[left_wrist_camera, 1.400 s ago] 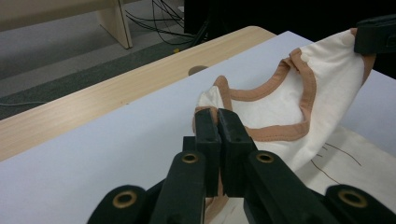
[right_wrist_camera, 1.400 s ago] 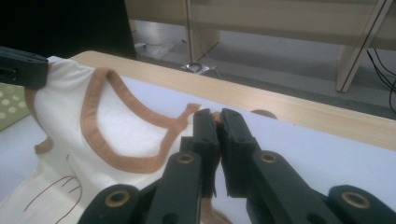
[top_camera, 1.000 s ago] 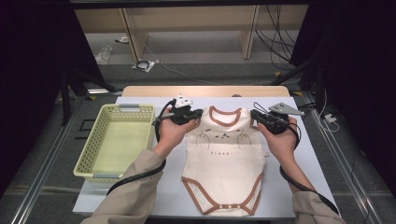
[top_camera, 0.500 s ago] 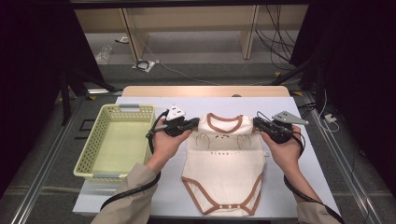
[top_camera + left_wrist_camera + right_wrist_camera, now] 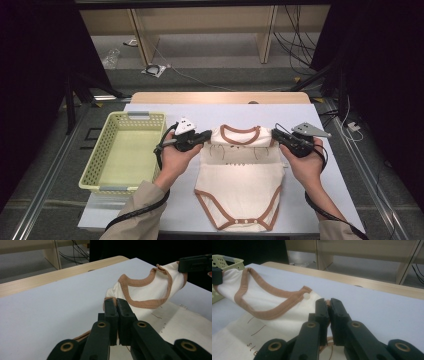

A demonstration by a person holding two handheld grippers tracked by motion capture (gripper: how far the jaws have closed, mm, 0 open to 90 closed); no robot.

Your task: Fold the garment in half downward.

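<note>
I have the left gripper [image 5: 204, 136] clamped on the bodysuit [image 5: 240, 190] at its left shoulder, and the right gripper [image 5: 276, 135] clamped on the right shoulder. In the left gripper view, my jaws stand pressed together with the brown-trimmed cloth pinched between them; the right gripper view reads the same, just beside a small white button [image 5: 306, 295] on the neck trim.

The bodysuit sits mid-table [image 5: 150, 111], the neck end lifted off the surface between my two grippers and pointing to the far edge, the body and snap end lying flat toward the near edge. Its bottom hem ends close to that near edge.

The basket [image 5: 134, 117] stands to the left, near my left hand [image 5: 172, 160] but apart from it, and its near corner overhangs the white sheet's left edge. Bare white surface runs beyond the neck to the far edge, and right of my right hand [image 5: 306, 165] to the right edge.
</note>
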